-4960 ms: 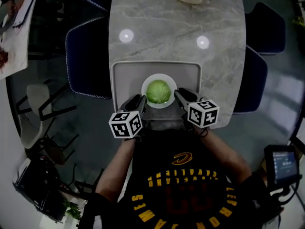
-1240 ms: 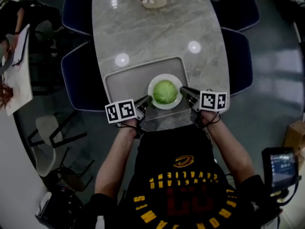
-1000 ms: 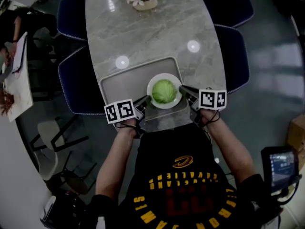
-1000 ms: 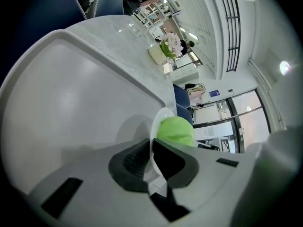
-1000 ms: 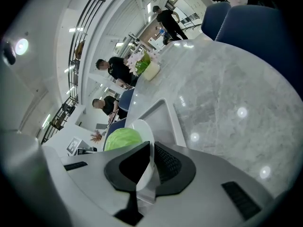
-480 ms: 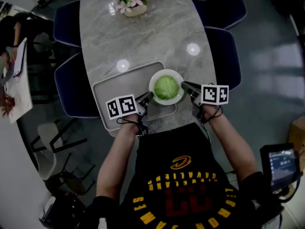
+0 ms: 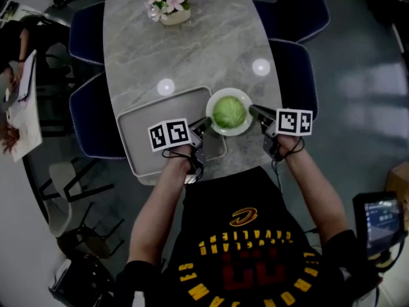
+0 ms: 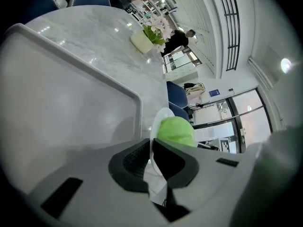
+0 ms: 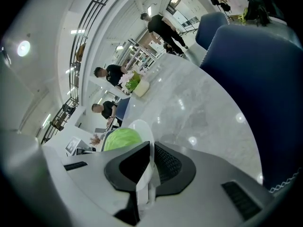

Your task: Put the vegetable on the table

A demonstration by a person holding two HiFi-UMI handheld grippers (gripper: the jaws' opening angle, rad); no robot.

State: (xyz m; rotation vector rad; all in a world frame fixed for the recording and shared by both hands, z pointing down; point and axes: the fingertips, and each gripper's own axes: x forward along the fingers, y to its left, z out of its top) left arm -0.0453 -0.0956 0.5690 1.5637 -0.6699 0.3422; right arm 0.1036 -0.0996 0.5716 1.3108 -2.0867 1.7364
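A green round cabbage (image 7: 229,111) lies on a small white plate (image 7: 218,127). The plate is carried by both grippers over the right rim of a grey tray (image 7: 137,136) on the marble table (image 7: 192,50). My left gripper (image 7: 206,123) is shut on the plate's left rim, my right gripper (image 7: 254,112) on its right rim. In the left gripper view the plate's edge (image 8: 159,118) runs between the dark pads (image 8: 131,162), with the cabbage (image 8: 175,130) beyond. The right gripper view shows the same grip: plate (image 9: 142,126), cabbage (image 9: 122,138).
A vase of pink flowers (image 7: 167,2) stands at the table's far end. Dark blue chairs (image 7: 291,75) (image 7: 89,114) line both sides. A small screen (image 7: 380,219) sits at the lower right. People stand far off in the gripper views.
Both grippers have carried the plate with the cabbage rightwards, from the middle of the tray to its right rim. The grip on both rims is unchanged.
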